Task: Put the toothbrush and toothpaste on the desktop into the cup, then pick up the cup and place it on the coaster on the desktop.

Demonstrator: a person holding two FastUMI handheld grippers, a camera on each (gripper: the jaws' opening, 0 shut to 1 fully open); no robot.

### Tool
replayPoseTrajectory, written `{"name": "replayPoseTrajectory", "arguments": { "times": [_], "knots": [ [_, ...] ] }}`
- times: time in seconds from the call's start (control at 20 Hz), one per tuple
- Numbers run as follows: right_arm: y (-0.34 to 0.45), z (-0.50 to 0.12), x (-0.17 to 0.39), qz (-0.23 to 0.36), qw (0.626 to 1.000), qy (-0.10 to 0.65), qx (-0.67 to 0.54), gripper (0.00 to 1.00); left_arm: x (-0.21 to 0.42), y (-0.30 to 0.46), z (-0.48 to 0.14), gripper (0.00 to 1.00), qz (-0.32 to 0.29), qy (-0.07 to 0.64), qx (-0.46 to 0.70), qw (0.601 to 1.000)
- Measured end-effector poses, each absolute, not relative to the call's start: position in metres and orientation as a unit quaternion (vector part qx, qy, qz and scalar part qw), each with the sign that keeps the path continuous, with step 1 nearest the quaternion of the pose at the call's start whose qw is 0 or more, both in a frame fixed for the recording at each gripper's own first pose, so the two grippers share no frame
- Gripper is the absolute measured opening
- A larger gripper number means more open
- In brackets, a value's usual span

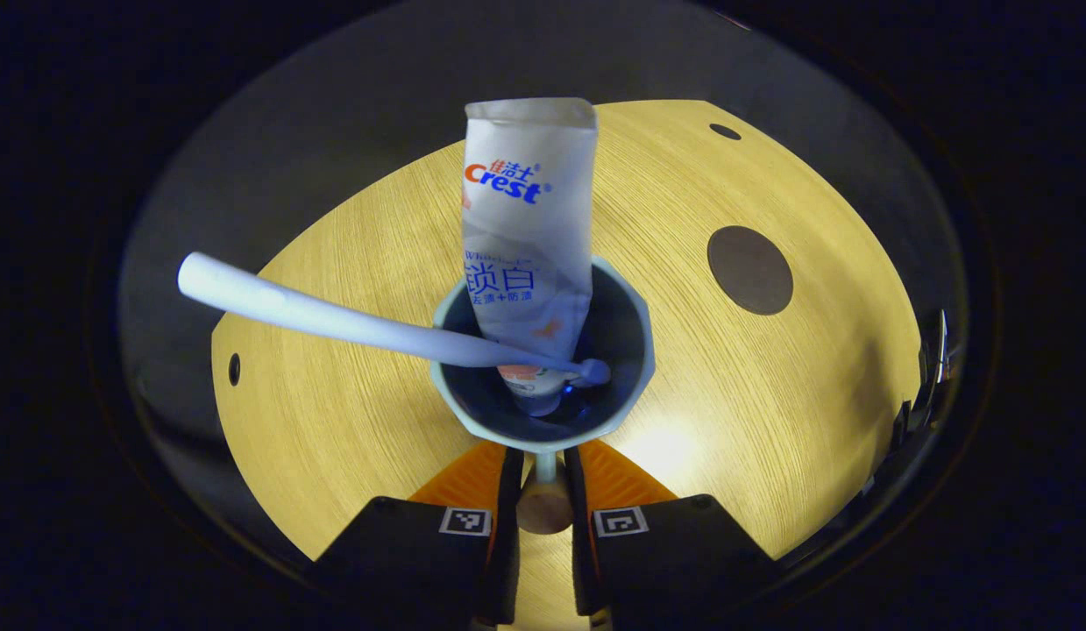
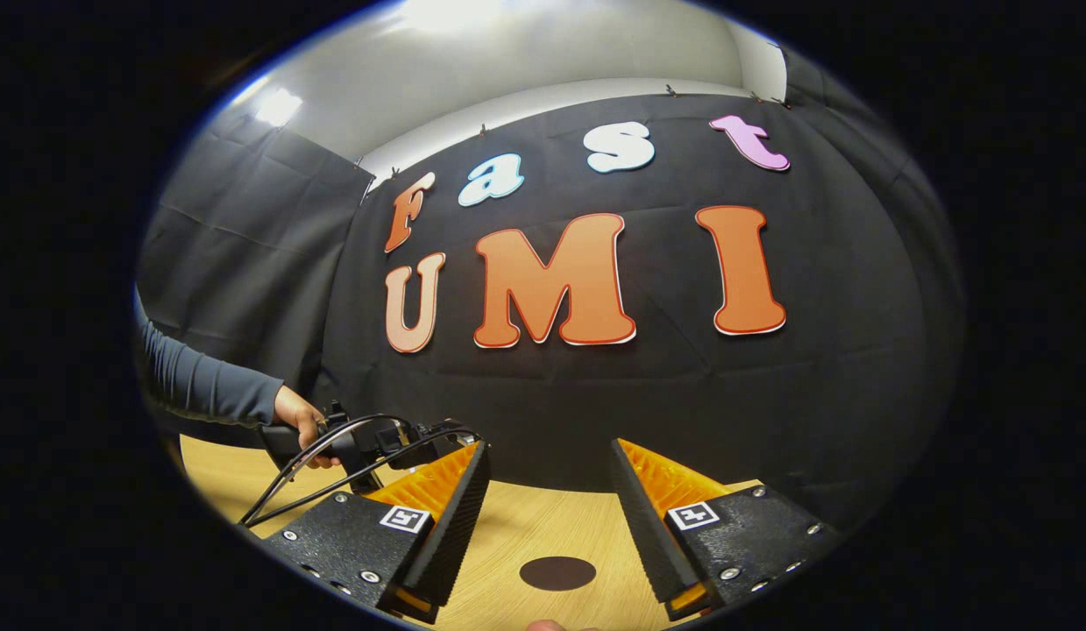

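A pale blue cup [image 1: 635,350] with a dark inside sits dead centre in the left gripper view, over the wooden desktop [image 1: 350,421]. A white toothpaste tube [image 1: 527,237] stands in it, cap down. A white toothbrush [image 1: 315,314] leans out to the left, its head in the cup. My left gripper [image 1: 543,460] is shut on the cup's handle [image 1: 543,504]. A dark round coaster [image 1: 749,270] lies to the cup's right, a short way off. In the right gripper view my right gripper [image 2: 550,456] stands open and holds nothing, with the coaster [image 2: 557,573] low between its fingers.
Two small dark holes [image 1: 725,131] [image 1: 234,369] mark the desktop near its far and left edges. In the right gripper view a person's hand [image 2: 299,419] in a grey sleeve holds the other gripper and its cables [image 2: 332,464] at the left, before the black cloth wall.
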State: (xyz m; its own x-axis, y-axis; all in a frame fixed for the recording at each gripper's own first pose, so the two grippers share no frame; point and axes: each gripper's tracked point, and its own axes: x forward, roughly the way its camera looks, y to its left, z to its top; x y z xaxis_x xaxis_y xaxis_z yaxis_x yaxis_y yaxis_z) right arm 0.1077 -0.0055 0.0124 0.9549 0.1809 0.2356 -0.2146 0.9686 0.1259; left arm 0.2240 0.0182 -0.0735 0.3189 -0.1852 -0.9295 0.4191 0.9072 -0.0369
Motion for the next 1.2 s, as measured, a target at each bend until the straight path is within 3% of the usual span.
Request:
{"name": "replayPoseTrajectory", "arguments": {
  "times": [0.7,1.2],
  "knots": [
    [-0.041,0.036,0.085,0.065,0.985,-0.135,0.089,0.84,0.237,0.009,-0.072,0.24,-0.18,0.509,0.099,0.836],
    [-0.093,0.03,0.06,0.02,0.989,-0.125,0.08,0.83,0.245,0.005,-0.066,0.24,-0.237,0.478,0.125,0.837]
  ]
}}
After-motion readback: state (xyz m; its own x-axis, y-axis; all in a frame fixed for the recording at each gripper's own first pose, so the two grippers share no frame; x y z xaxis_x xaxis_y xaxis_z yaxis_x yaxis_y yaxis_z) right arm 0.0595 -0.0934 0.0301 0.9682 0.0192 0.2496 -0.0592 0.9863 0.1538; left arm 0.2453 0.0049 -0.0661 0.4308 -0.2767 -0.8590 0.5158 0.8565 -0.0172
